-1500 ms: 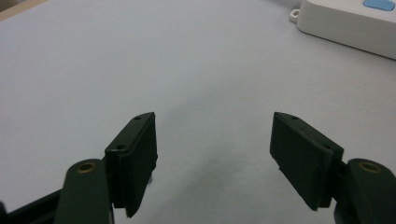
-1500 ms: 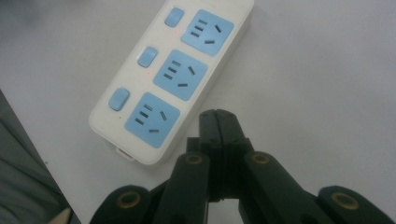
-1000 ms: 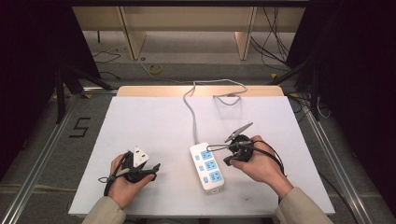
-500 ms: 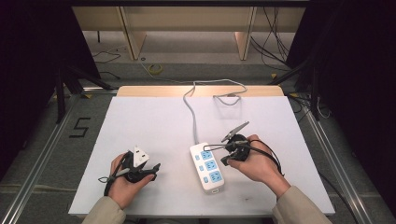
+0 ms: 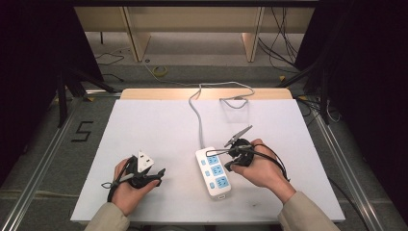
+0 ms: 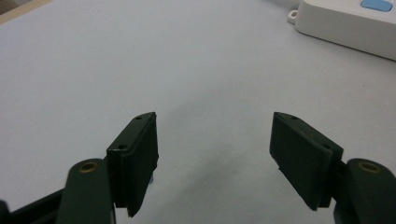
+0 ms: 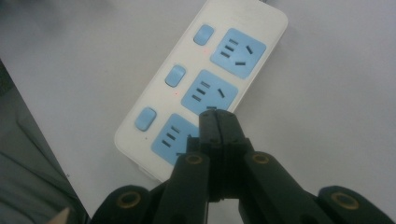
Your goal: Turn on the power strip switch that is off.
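- My right gripper (image 7: pixel 218 122) has its jaws pressed together, empty, over the white power strip (image 5: pixel 214 172) near the table's (image 5: pixel 144 120) front edge.
- My left gripper (image 6: pixel 212 154) sits wide apart, nothing between, well left of the strip.

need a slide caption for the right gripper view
Right gripper, jaws shut, poised over a white power strip with three blue sockets and three blue switches on a white table.
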Motion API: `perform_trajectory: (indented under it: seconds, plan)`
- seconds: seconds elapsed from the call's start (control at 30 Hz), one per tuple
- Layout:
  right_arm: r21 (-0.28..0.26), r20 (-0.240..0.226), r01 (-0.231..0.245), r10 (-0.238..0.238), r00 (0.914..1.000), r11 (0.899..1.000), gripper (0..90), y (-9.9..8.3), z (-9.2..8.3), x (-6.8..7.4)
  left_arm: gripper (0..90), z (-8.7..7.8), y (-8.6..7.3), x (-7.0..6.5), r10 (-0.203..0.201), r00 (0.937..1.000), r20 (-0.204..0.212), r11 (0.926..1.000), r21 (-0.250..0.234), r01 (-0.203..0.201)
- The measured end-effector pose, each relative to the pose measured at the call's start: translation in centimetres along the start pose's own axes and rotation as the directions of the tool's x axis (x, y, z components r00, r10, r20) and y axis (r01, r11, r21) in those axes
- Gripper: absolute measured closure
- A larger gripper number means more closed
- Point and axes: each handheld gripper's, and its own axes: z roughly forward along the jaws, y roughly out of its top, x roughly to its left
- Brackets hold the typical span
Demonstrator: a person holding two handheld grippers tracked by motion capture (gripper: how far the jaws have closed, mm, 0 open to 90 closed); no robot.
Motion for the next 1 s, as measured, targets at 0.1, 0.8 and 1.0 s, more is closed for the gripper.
perform_trajectory:
  seconds: [0.1, 0.8, 1.0]
  plan:
    - [0.000, 0.002, 0.001, -0.001, 1.0000, 1.000, 90.0, 0.1, 0.0, 0.1, 32.4, 0.0, 0.0, 0.0, 0.001, 1.0000, 0.001, 1.0000, 0.001, -0.001]
    - [0.019, -0.012, 0.027, -0.027, 0.9996, 0.999, 90.0, 1.0, 0.3, 1.1, 32.5, 0.0, 0.0, 0.0, 0.002, 1.0000, 0.001, 1.0000, 0.001, -0.002]
    - [0.023, -0.016, 0.036, -0.036, 0.9992, 0.999, 90.0, 1.2, 0.4, 1.3, 32.5, 0.0, 0.0, -0.1, 0.003, 1.0000, 0.003, 1.0000, 0.001, -0.003]
